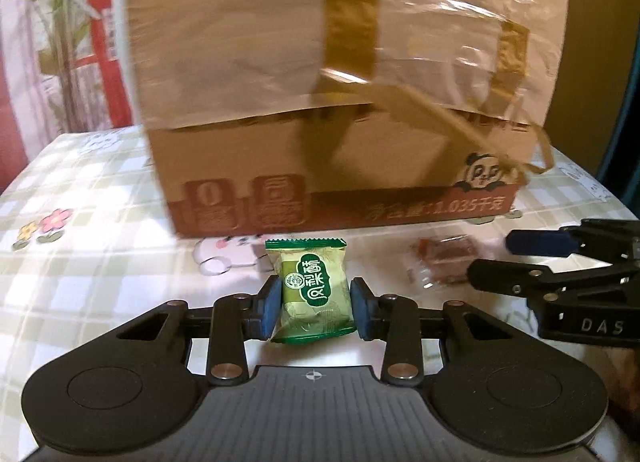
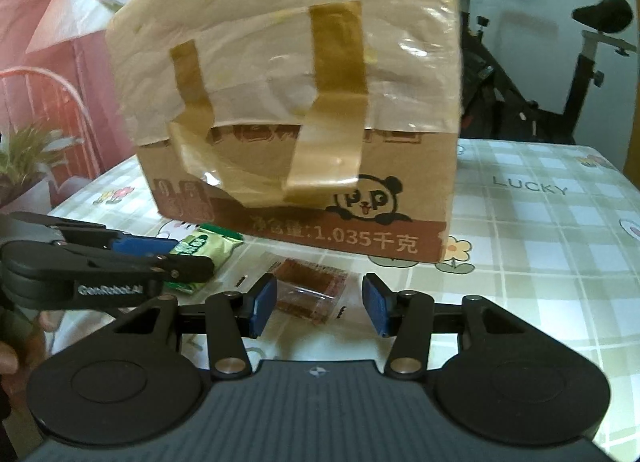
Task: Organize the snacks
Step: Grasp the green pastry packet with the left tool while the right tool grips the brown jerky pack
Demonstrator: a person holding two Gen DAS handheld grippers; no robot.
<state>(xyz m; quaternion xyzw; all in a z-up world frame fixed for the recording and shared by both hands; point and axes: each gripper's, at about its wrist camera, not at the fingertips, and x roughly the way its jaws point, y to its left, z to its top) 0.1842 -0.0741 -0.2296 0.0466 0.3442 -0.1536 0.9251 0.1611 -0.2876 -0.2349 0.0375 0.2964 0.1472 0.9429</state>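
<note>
Snacks sit on the checked tablecloth [image 1: 80, 181] in front of a cardboard box [image 1: 320, 109]. Seen from the left wrist, the green packet [image 1: 312, 290] stands pinched between the blue pads [image 1: 272, 306] of the left gripper [image 1: 313, 308], with the box at twelve o'clock; a brown clear-wrapped snack [image 1: 440, 258] lies at two o'clock, and the right gripper [image 1: 520, 262] reaches in at three o'clock. Seen from the right wrist, the right gripper [image 2: 318, 304] is spread wide with nothing in it, the brown snack [image 2: 310, 288] lying on the cloth between its pads [image 2: 264, 304] without touching them. At nine o'clock the left gripper [image 2: 188, 256] grips the green packet [image 2: 204, 248].
</note>
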